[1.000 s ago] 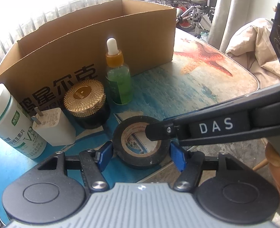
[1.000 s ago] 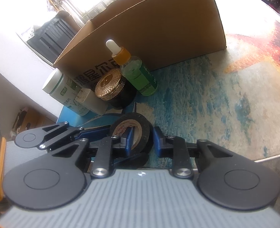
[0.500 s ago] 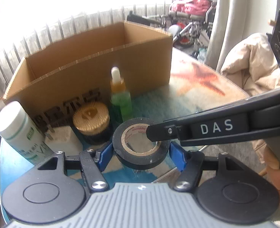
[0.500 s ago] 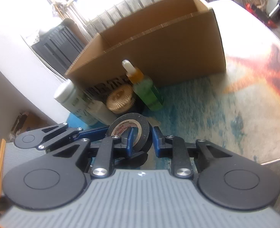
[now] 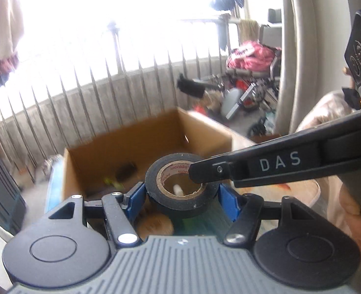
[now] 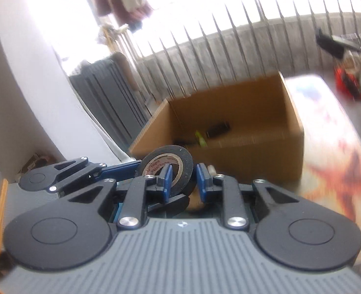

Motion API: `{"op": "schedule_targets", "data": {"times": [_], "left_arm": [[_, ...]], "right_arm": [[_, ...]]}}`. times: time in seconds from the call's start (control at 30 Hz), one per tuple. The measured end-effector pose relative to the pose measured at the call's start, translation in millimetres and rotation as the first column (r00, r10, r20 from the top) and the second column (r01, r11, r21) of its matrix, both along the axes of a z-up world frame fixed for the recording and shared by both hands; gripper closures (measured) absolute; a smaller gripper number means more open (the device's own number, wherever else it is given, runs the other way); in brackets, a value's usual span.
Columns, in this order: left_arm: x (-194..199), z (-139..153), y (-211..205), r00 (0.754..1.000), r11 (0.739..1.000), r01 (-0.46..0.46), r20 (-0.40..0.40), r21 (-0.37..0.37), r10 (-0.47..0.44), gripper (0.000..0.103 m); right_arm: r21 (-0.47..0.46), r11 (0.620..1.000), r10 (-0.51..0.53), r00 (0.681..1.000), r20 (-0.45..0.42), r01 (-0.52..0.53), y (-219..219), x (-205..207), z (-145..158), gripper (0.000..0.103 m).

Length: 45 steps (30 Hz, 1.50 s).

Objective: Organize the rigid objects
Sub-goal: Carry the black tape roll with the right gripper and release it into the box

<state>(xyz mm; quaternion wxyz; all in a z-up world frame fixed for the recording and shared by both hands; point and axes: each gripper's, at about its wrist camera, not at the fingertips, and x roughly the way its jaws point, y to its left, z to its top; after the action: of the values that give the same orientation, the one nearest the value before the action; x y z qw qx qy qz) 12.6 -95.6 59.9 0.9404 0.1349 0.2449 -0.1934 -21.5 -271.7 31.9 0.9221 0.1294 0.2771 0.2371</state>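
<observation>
Black tape roll (image 5: pixel 180 183) pinched across its width by left gripper (image 5: pixel 181 194), its wall nipped by right gripper (image 6: pixel 184 180). Held in front of open cardboard box (image 6: pixel 241 132). Blurred dark item inside, perhaps a remote (image 6: pixel 218 129).

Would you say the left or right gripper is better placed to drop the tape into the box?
Probably the left gripper: it spans the whole tape, level, facing the open box. The right gripper only pinches one wall.
</observation>
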Motion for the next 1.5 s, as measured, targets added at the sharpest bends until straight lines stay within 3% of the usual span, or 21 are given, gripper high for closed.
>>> {"op": "schedule_targets", "data": {"times": [0.1,0.2,0.3,0.4,0.53,0.7,0.9,1.07,1.17,1.3,1.5], "left_arm": [[14.9,19.3,-0.9,0.999,1.000,-0.028,0.025,0.000,0.028,0.037],[43.3,34.6,-2.0,0.998,0.998,-0.056,0.009,0.002,0.056,0.037],[85.6,39.4,-1.3,0.994,0.997,-0.082,-0.068,-0.006,0.082,0.037],[137.4,32.8,-1.8,0.973,0.994,-0.111,-0.204,-0.009,0.107,0.037],[205.7,3.5,8.5,0.904,0.988,-0.149,-0.409,-0.033,0.123,0.037],[263.5,-42.6,27.0,0.774,0.975,-0.218,-0.616,-0.046,0.144,0.037],[299.1,-79.9,39.1,0.663,0.958,-0.286,-0.727,-0.023,0.180,0.037],[315.6,-101.6,32.6,0.592,0.948,-0.317,-0.777,0.020,0.214,0.037],[321.2,-106.4,29.4,0.577,0.947,-0.321,-0.788,0.023,0.215,0.036],[324.6,-104.0,25.4,0.595,0.949,-0.314,-0.775,0.022,0.215,0.035],[327.4,-105.1,28.5,0.595,0.945,-0.327,-0.776,0.005,0.210,0.035]], "right_arm": [[-0.019,0.999,0.039,0.999,0.031,-0.039,0.7,23.2,19.8,0.082],[-0.029,0.996,0.087,0.996,0.009,-0.087,1.0,61.8,34.5,0.082],[-0.063,0.990,0.126,0.991,-0.048,-0.129,6.5,108.2,40.9,0.082],[-0.088,0.981,0.158,0.976,-0.152,-0.172,14.4,163.3,34.6,0.082],[-0.067,0.974,0.183,0.925,-0.333,-0.217,21.1,236.3,4.8,0.082],[-0.041,0.967,0.199,0.847,-0.493,-0.251,29.6,300.1,-39.7,0.083],[-0.035,0.960,0.206,0.786,-0.583,-0.277,40.0,334.0,-84.2,0.085],[-0.039,0.956,0.202,0.748,-0.632,-0.291,44.1,351.0,-107.9,0.088],[-0.047,0.952,0.205,0.744,-0.635,-0.303,45.2,352.2,-114.2,0.088],[-0.051,0.953,0.198,0.743,-0.640,-0.298,51.3,357.0,-119.7,0.088],[-0.042,0.959,0.190,0.744,-0.641,-0.282,57.2,364.1,-128.3,0.088]]}}
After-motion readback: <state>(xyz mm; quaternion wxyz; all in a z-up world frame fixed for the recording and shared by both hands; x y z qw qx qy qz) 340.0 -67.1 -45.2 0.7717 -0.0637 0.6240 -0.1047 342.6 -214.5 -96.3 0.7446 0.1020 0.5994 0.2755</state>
